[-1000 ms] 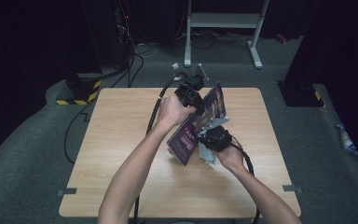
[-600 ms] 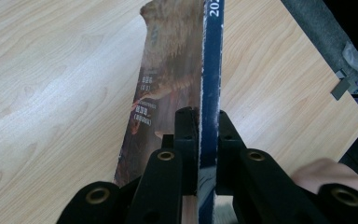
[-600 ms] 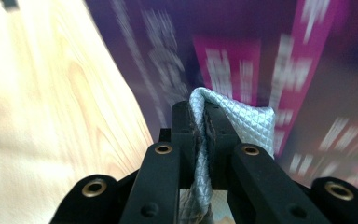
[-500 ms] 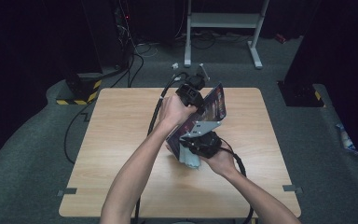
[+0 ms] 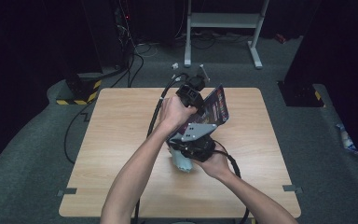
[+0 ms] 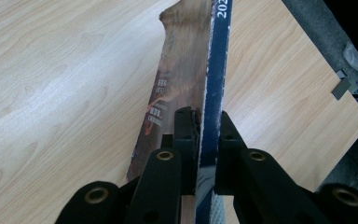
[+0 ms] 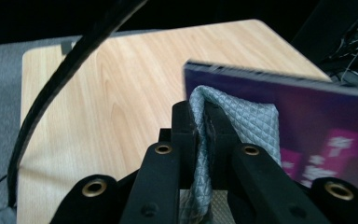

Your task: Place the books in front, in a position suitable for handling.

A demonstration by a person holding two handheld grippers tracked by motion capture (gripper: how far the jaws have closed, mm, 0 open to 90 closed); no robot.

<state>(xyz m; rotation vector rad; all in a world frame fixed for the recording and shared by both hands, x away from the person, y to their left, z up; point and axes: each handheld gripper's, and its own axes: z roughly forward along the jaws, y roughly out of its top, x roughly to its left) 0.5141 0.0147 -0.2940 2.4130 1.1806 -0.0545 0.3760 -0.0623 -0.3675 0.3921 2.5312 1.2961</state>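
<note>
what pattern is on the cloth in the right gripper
The cloth is pale grey-blue with a quilted diamond pattern, clearest in the right gripper view.

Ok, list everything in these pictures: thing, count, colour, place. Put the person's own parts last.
magazine: one, purple-and-red cover with a dark blue spine, held on edge above the table's middle, clamped in the left gripper.
cloth: one, grey quilted, pressed against the magazine, pinched in the right gripper.
table: one, light wood, centre of the high view.
metal stand: one, pale grey, on the floor beyond the table.
striped block: one, black and yellow, on the floor at the table's far left corner.
left gripper: one, black, shut on the magazine.
right gripper: one, black, shut on the cloth.
forearms: two, coming in from the bottom edge.
</note>
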